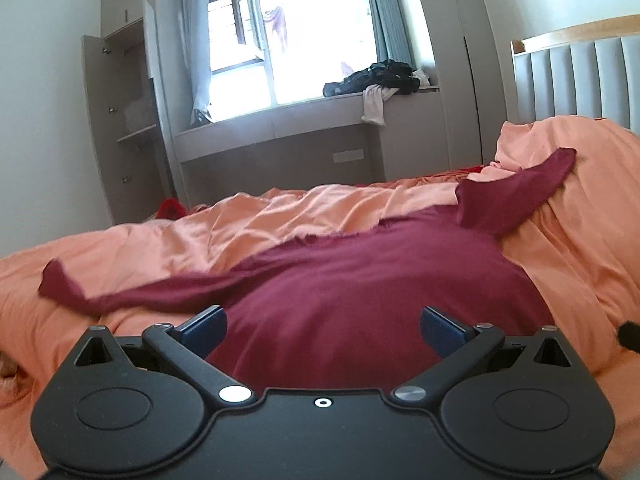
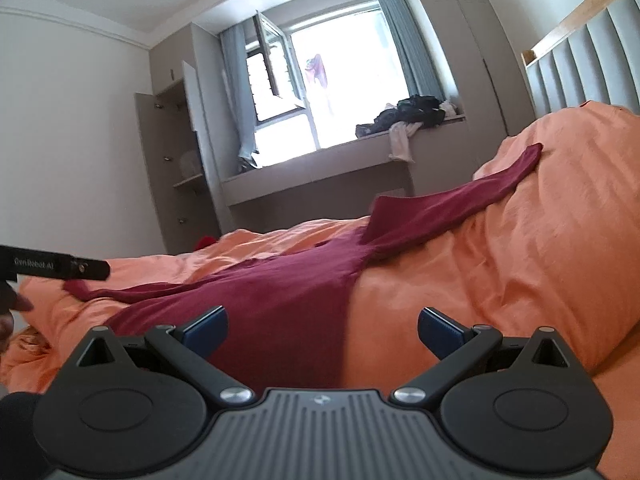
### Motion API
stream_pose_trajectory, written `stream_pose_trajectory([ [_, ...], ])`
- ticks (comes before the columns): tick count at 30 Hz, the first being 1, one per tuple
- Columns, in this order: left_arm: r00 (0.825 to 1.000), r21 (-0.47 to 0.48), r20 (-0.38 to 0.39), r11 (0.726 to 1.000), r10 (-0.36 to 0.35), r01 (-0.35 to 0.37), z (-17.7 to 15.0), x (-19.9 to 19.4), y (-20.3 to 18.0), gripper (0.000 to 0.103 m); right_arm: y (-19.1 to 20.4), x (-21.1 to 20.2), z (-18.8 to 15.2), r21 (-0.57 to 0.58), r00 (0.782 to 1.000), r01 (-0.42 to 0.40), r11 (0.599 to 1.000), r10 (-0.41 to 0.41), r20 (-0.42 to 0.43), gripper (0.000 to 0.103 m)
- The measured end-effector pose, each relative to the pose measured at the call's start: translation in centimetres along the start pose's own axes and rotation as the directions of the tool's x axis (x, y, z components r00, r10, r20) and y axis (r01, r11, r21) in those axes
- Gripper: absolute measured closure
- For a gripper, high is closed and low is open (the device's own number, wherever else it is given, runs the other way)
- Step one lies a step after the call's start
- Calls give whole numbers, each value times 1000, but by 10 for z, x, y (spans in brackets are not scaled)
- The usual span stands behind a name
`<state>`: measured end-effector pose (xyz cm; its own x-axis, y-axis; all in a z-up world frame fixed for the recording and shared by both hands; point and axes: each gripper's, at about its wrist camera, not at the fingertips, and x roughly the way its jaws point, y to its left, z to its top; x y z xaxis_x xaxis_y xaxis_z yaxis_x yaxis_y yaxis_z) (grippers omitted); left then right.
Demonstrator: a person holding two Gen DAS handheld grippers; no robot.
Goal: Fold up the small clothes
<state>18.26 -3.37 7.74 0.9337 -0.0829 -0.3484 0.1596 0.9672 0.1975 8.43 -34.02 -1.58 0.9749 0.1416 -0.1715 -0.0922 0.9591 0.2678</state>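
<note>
A dark red top lies spread on the orange duvet of the bed, one sleeve reaching toward the headboard, the other toward the foot. Left tongs and right tongs both gape apart, empty, seemingly just above the top's near hem.

Bright daylight came through a large window in the far wall, one pane swung open, with grey-blue curtains at its sides. Below it ran a grey window bench bearing a heap of dark and white clothes at its right end. An open wardrobe stood left, a padded headboard right. The walls were white.
</note>
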Motion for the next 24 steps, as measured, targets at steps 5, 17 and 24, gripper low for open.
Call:
stream_pose_trajectory([
  [5, 1000, -22, 1, 1000, -6, 6, 22, 64, 2, 0, -48, 52, 33, -35, 997, 83, 996, -83, 1, 0],
  [17, 995, -152, -95, 988, 14, -28, 9, 163, 28, 0, -175, 214, 126, -24, 953, 296, 955, -297, -55, 0],
  [24, 994, -142, -99, 989, 36, -50, 0, 172, 24, 0, -227, 276, 152, 78, 886, 463, 883, -458, -69, 10],
])
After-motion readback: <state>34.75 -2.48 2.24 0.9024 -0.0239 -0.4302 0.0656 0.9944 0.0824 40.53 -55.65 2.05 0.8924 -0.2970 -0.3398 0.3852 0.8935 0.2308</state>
